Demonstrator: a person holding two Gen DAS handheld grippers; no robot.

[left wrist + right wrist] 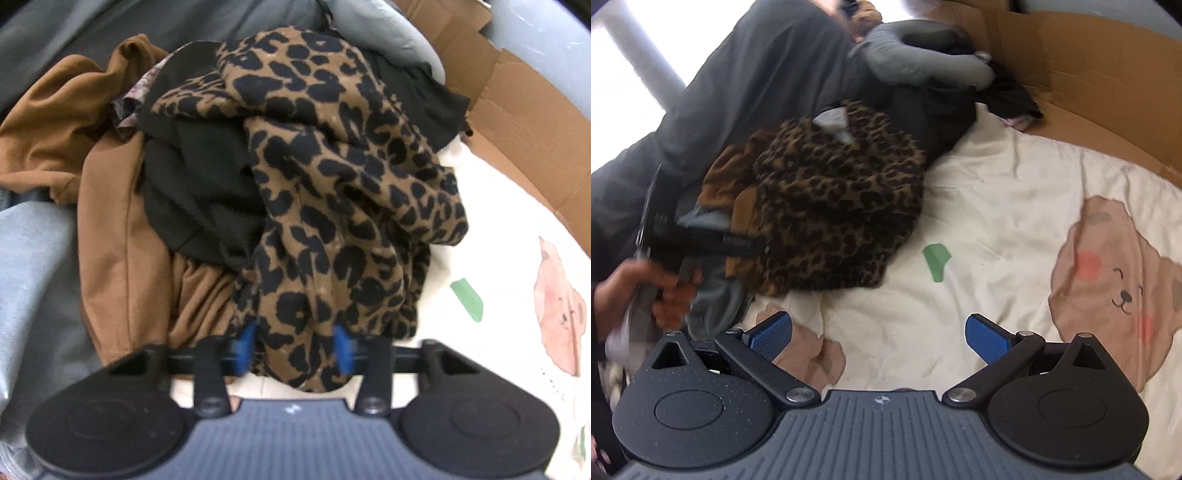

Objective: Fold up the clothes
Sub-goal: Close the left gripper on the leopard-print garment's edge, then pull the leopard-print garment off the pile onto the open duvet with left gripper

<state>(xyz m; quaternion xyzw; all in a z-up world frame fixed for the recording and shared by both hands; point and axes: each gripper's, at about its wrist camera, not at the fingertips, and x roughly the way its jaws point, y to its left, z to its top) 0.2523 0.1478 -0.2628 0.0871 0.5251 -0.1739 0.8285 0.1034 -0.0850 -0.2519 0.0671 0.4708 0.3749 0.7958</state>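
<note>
The left gripper [295, 347] has its two blue pads [245, 345] pressed in on a bunched fold of the leopard-print garment [332, 206], so it is pinching the near edge of that cloth. No earlier picture is here, so only the pinch itself can be told. The right gripper [879, 334] has its blue pads [772, 332] wide apart with nothing between them, and it hangs above the cream bedspread [997, 206], near a bear picture [1119, 284] printed on it. A hand [668, 291] shows at the left of the right wrist view, holding the other tool. The leopard-print garment lies crumpled on top of a heap, to the left of the bare bedspread. Under and beside it are a brown garment [114, 236] and a black garment [199, 199], both rumpled too. Grey cloth [33, 258] lies at the far left. A cardboard box [517, 99] stands at the far right. Nothing looks folded yet; no neat stack shows anywhere. It seems the job is only starting: the first piece is being picked from the heap. It must be spread flat on the bedspread and folded, and then the other pieces are left to do.
</note>
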